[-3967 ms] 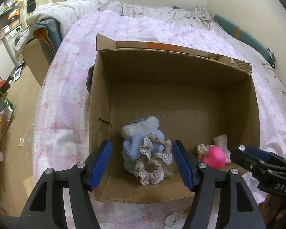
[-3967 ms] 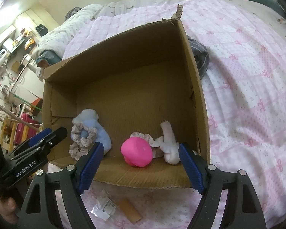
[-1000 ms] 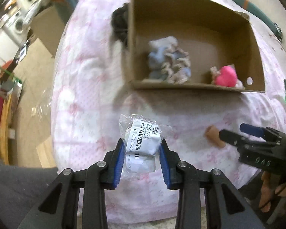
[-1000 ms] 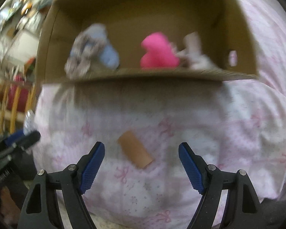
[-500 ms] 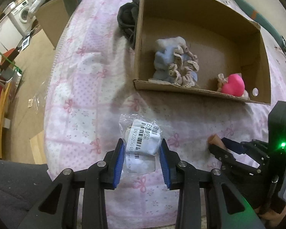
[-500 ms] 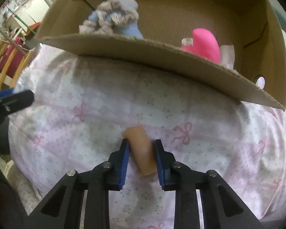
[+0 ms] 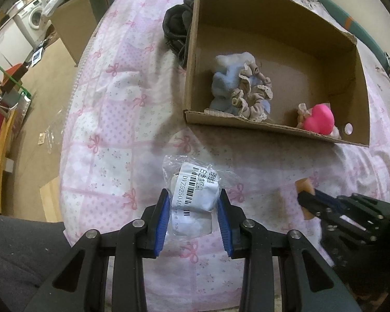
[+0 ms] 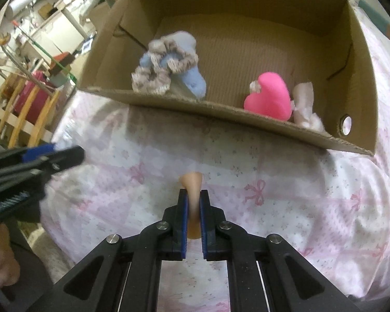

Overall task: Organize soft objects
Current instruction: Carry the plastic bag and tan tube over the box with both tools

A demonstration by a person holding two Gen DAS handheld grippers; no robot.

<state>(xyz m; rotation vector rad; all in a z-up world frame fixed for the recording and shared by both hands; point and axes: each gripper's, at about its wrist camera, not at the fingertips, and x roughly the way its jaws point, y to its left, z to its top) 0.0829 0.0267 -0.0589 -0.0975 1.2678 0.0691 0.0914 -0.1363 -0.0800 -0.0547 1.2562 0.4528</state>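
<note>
Since half a second ago, the tan foam piece (image 8: 193, 182) is squeezed thinner by the right gripper (image 8: 193, 202) and lifted off the bed (image 8: 286, 208). The plastic-wrapped packet (image 7: 195, 189) is pinched by the left gripper (image 7: 192, 202). Four soft items are already seen in the cardboard box (image 7: 273, 127); these two are judged left.

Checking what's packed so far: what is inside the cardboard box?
Inside the cardboard box: a light blue plush with a beige scrunchie lying on it, a pink heart, and a pale fabric piece beside it. The near wall hides their bases.
</note>
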